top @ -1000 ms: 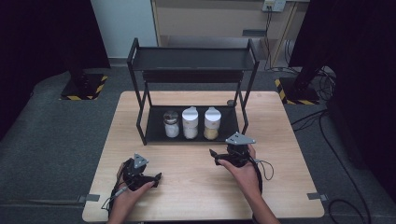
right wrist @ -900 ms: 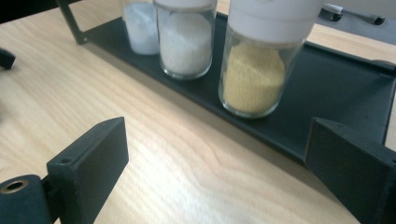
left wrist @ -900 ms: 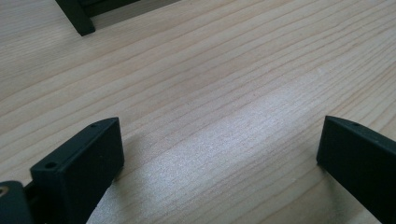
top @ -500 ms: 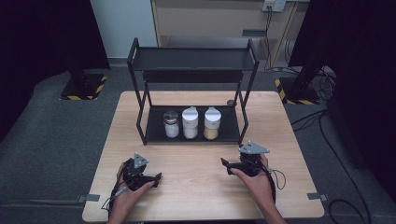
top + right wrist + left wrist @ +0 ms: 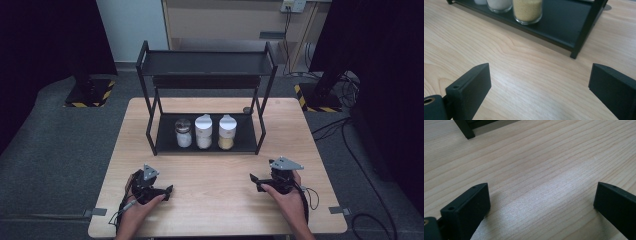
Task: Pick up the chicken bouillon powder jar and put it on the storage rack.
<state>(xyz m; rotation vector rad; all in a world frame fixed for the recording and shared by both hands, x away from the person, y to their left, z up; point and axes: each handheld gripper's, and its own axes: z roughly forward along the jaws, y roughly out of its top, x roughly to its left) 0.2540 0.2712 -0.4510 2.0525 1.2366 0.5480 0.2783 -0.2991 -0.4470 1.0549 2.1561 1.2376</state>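
A black two-shelf rack stands at the back of the wooden table. Its lower shelf holds three jars: a metal-lidded jar of white powder, a white-lidded jar of white powder and a white-lidded jar of yellow grains. My left gripper lies near the front left, open, over bare wood. My right gripper lies at the front right, open; its jaws have just been opening with nothing between them. Ahead of it I see the yellow-grain jar and the rack's corner post.
A small round dark object sits on the table behind the rack's right leg. The rack's front left foot is ahead of the left gripper. Cables trail over the grey floor to the right.
My right hand has drawn its gripper rightward and back toward the table's front edge, away from the rack. The left hand has stayed put.
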